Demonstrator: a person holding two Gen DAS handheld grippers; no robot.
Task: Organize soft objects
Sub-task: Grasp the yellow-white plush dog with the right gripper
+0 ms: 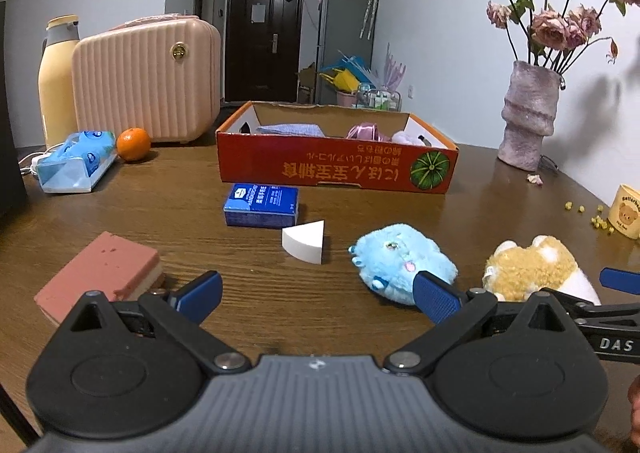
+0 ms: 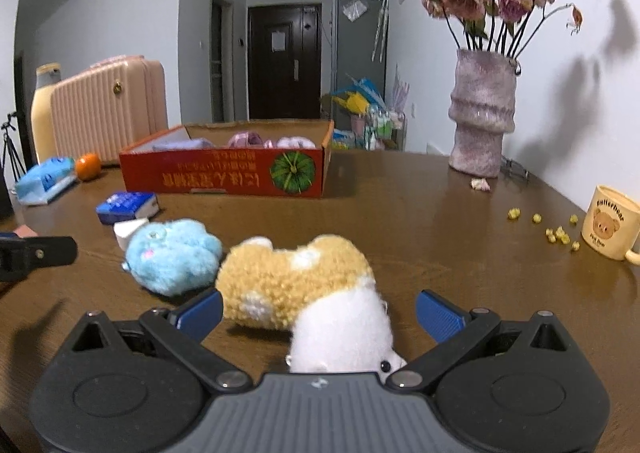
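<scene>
Right now we hold both grippers low over the brown wooden table (image 1: 168, 209). Our left gripper (image 1: 318, 295) has its blue-padded fingers spread wide apart with nothing between them; its right pad sits just in front of the fluffy light-blue plush toy (image 1: 400, 261), which lies on the table.

Our right gripper (image 2: 319, 313) is also spread wide, and the tan-and-white curly plush animal (image 2: 304, 285) lies between its fingers, its white end close to the camera; we cannot tell whether either pad touches it. The two plush toys lie side by side, the blue one to the left.

Beyond them sit a white wedge-shaped sponge (image 1: 306, 241) and a blue tissue pack (image 1: 262, 205) with small white print we cannot read. A pink block with a pale bottom layer (image 1: 100, 273) lies to the left.

Farther back stands the red cardboard box (image 1: 336, 165), open on top, printed upside down with yellow characters and a green pumpkin picture; soft lilac and pink things lie inside.

At the right edge a cream mug (image 2: 610, 229) shows a bear and the word "Butterbear". The black arm seen at the right of the left view reads "DAS".
</scene>
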